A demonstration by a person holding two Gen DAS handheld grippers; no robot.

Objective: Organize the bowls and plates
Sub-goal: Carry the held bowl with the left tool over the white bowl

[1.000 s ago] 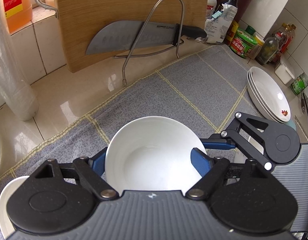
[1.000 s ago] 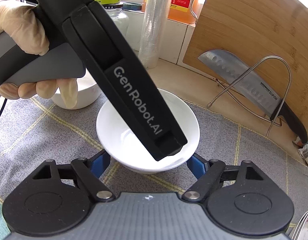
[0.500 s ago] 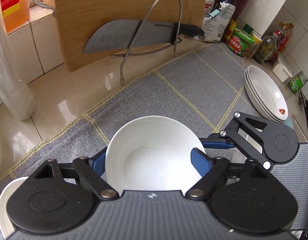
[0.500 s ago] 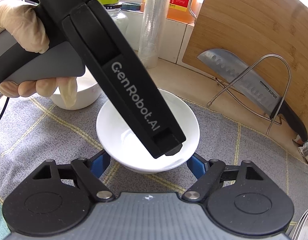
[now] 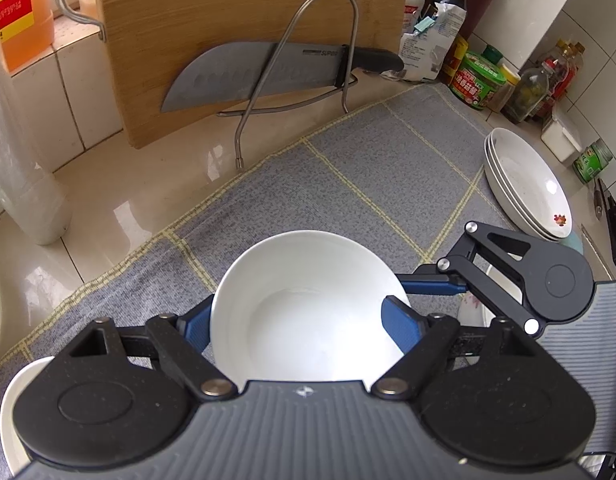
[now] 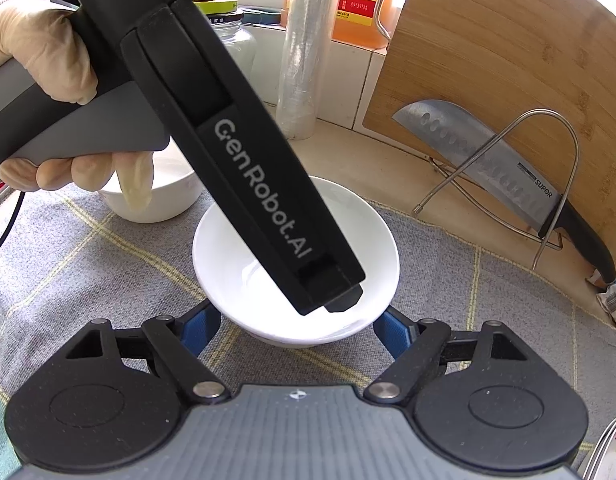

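The left gripper (image 5: 303, 326) has its blue fingers (image 5: 400, 322) spread to either side of a white bowl (image 5: 308, 312). One finger sits inside the rim on the right, the other outside on the left; whether either presses the wall cannot be told. The right gripper (image 6: 297, 328) is also spread wide, its fingers (image 6: 392, 330) flanking the base of the same bowl (image 6: 235, 252) without visible contact. The left tool's black body crosses above the bowl in the right wrist view, held by a gloved hand (image 6: 39, 52).

The bowl stands upright on a grey mat with yellow grid lines (image 5: 372, 168), which covers a glossy beige counter (image 5: 119, 196). A second white bowl (image 6: 167, 192) sits on the mat near the first, under the gloved hand. A stack of white plates (image 5: 524, 184) rests at the mat's right edge, well apart from the bowls.

Behind, a wooden cutting board (image 5: 235, 20) leans on the tiled wall, with a knife (image 5: 267, 70) in a wire rack (image 5: 308, 40) before it. Sauce bottles and jars (image 5: 476, 76) crowd the far corner. An orange oil bottle (image 5: 19, 12) stands on the ledge.
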